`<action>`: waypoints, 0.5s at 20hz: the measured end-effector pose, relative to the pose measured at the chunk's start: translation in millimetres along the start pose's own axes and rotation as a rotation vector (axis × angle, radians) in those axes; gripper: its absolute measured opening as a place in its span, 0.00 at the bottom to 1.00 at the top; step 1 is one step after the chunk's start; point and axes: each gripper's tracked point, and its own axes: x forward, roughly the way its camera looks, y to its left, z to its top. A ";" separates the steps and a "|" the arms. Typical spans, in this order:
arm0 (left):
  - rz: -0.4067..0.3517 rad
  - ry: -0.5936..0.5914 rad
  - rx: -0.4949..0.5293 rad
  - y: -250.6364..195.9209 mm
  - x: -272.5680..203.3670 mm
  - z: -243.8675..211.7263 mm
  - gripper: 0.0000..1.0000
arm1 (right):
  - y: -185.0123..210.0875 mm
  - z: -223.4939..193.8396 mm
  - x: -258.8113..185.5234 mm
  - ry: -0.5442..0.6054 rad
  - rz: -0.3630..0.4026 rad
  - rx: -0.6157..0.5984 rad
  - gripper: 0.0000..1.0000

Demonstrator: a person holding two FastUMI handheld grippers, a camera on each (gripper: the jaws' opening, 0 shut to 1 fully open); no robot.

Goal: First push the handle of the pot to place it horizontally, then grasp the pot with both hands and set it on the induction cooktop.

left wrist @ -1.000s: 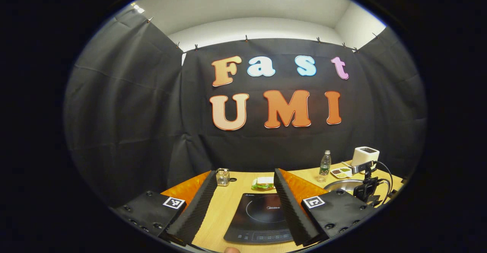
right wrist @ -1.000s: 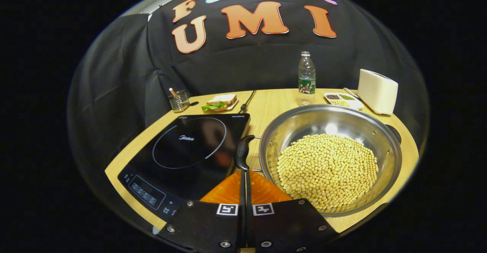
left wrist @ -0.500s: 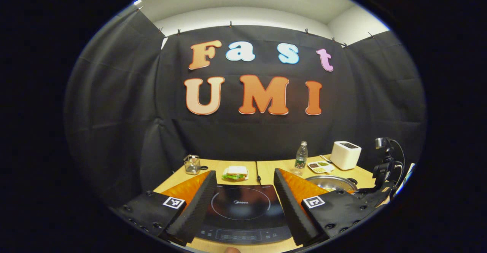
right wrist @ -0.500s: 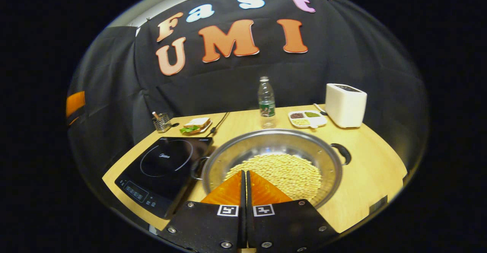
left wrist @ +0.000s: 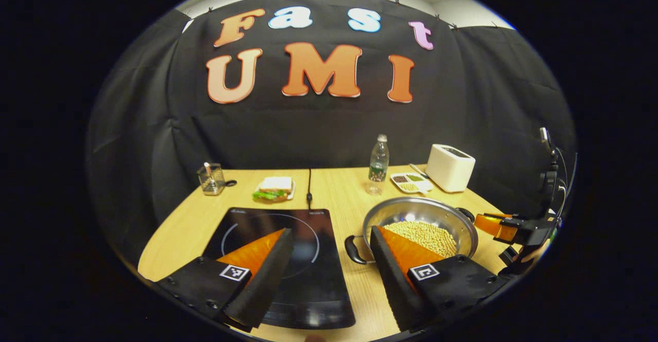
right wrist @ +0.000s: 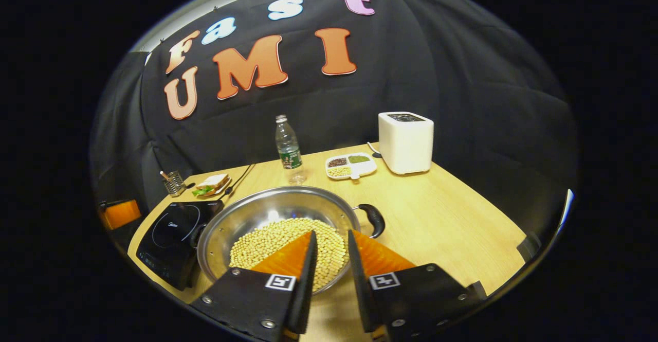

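A steel pot (left wrist: 411, 212) of yellow beans stands on the wooden table, just right of the black induction cooktop (left wrist: 257, 229). Its two black handles point left (left wrist: 353, 249) and right (left wrist: 465, 212). My left gripper (left wrist: 329, 231) is open wide above the cooktop's right edge, its right finger close to the left handle. In the right gripper view, the pot (right wrist: 267, 209) lies ahead with its right handle (right wrist: 374, 218) beyond my right finger. My right gripper (right wrist: 331, 235) is open a little over the near rim, holding nothing. It appears as an orange shape (left wrist: 493, 223) right of the pot.
Along the back stand a water bottle (left wrist: 378, 164), a white toaster (left wrist: 450, 167), a divided dish of grains (left wrist: 409, 181), a sandwich on a plate (left wrist: 273, 189) and a glass holder (left wrist: 211, 178). The cooktop's cable (left wrist: 309, 187) runs back. Bare wood (right wrist: 452, 223) lies right of the pot.
My right gripper has left the pot's left handle, swung to its near right side and parted its fingers. My left gripper has tipped down over the cooktop, still open.
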 end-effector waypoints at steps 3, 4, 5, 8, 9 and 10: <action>-0.028 0.097 -0.001 -18.8 30.7 -28.5 0.98 | -13.1 -5.4 11.2 0.027 -0.020 0.007 0.64; -0.035 0.126 -0.002 -23.9 41.7 -36.5 0.98 | -16.7 -6.5 16.5 0.034 -0.027 0.008 0.74; -0.046 0.159 -0.005 -29.6 49.7 -47.5 0.98 | -21.1 -6.7 21.7 0.041 -0.036 0.007 0.78; -0.027 0.224 0.014 -27.9 75.1 -66.9 0.99 | -24.5 -10.3 35.5 0.066 -0.041 -0.009 0.90; -0.025 0.244 0.012 -29.5 82.3 -72.8 0.98 | -24.8 -10.4 40.8 0.075 -0.040 -0.015 0.93; -0.026 0.260 0.009 -31.0 87.2 -76.2 0.98 | -25.2 -11.3 46.2 0.082 -0.040 -0.020 0.94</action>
